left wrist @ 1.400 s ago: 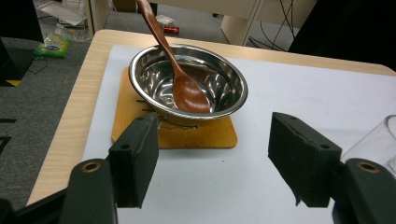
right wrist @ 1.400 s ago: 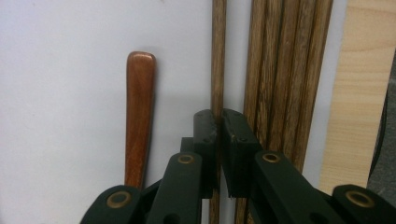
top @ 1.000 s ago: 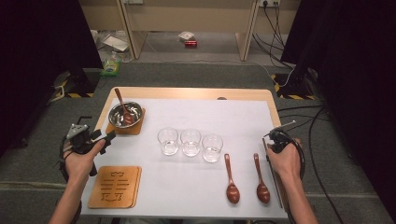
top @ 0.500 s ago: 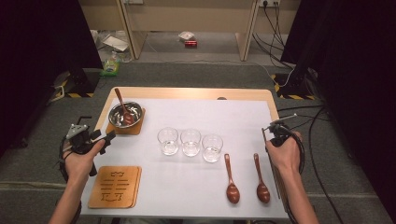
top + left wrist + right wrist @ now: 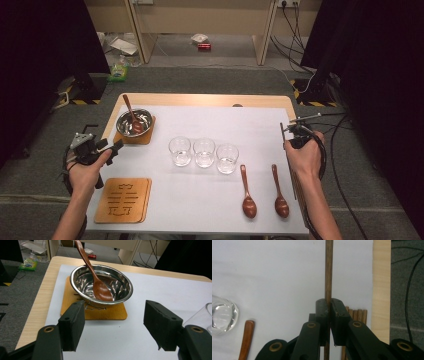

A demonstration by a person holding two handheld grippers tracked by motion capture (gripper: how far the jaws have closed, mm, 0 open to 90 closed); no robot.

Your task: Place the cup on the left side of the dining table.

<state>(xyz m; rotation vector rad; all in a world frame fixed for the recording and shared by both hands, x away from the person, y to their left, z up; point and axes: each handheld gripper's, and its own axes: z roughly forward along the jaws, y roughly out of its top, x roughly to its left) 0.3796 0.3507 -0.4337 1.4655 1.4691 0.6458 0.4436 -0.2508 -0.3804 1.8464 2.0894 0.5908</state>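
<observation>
My right gripper [image 5: 329, 307] is shut on a thin brown wooden stick [image 5: 328, 270], which runs up between its pads above the white table cover. Several more sticks [image 5: 355, 315] lie under it by the table's right edge. In the high view the right gripper [image 5: 296, 132] hangs over that edge. My left gripper [image 5: 115, 322] stands open with nothing between its jaws, just short of a steel bowl [image 5: 101, 285]. The bowl holds a wooden spoon [image 5: 96, 282] and stands on a wooden coaster [image 5: 105, 312]. The high view has the left gripper [image 5: 112, 150] at the table's left side.
Three empty glasses [image 5: 204, 152] stand in a row mid-table. Two wooden spoons [image 5: 246, 192] [image 5: 279, 192] lie to their right. A bare wooden coaster [image 5: 123, 200] sits at the front left. Cables trail on the floor at the right.
My right hand has lifted and shifted a little toward the far side along the right edge, with the stick in its jaws. The left hand has stayed put.
</observation>
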